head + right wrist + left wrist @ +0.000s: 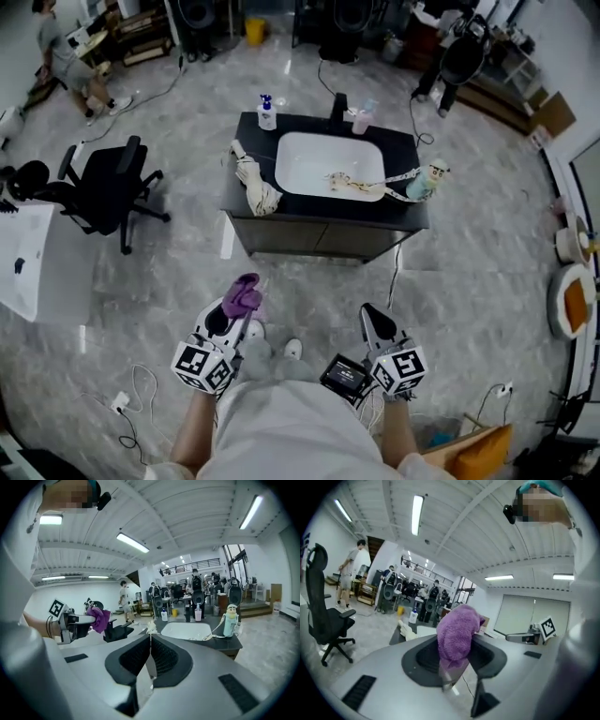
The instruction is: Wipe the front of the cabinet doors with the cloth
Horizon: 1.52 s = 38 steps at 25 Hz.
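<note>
Left tongs clamp a fuzzy purple cloth; right tongs closed, empty. Both held low, well apart from the dark cabinet ahead. Glossy grey marble floor; black table with white oval basin; black office chair at left.

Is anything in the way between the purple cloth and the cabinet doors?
No, nothing visible. The purple cloth in the left gripper faces the cabinet doors across open floor. A thin cable hangs off to the right side only.
</note>
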### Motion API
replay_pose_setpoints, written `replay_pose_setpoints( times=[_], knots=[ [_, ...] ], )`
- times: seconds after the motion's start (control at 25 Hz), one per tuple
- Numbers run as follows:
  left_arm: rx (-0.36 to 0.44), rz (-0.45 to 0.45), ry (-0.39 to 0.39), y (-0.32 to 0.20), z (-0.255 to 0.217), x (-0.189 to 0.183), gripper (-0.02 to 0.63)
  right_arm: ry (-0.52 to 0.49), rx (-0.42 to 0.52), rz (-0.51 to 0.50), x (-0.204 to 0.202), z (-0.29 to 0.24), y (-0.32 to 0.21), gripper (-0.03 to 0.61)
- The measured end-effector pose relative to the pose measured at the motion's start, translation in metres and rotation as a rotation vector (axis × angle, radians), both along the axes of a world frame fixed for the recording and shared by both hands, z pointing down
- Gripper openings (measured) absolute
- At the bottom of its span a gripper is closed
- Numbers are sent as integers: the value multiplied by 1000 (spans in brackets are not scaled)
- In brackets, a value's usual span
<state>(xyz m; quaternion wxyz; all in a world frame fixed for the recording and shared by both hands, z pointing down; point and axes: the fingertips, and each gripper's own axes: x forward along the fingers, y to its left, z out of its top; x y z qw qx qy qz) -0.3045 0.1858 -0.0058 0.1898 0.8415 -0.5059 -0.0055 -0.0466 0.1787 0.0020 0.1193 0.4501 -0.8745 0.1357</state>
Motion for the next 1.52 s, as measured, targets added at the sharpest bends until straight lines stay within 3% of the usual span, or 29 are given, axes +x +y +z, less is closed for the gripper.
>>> replay_pose_setpoints(
  times=[0.12, 0.36, 0.52, 0.68, 0.88, 1.12, 1.32, 1.52],
  knots=[
    [89, -61, 25, 4, -43, -14, 144, -45, 33, 29, -4, -31, 15, 29],
    [198, -79, -5, 25, -99, -28, 144, -155, 113, 25, -26, -76, 38, 29],
    [232, -88, 7, 35, -120, -18, 144, -209, 251, -68, -35, -119, 43, 29],
    [219, -68, 33, 36, -113, -8, 144, -191, 338, -127, -37, -137, 54, 29],
    [233, 36, 17, 18, -121, -17, 144, -162, 349, -38, -48, -138, 52, 29],
    [262, 136, 2, 12, -137, -56, 144, -187, 348, 83, -88, -141, 58, 28],
    [222, 178, 12, 11, -123, -104, 144, -181, 344, 135, -137, -139, 67, 28],
    [181, 261, 39, 9, -107, -118, 144, -159, 312, 218, -158, -131, 82, 28]
  ],
)
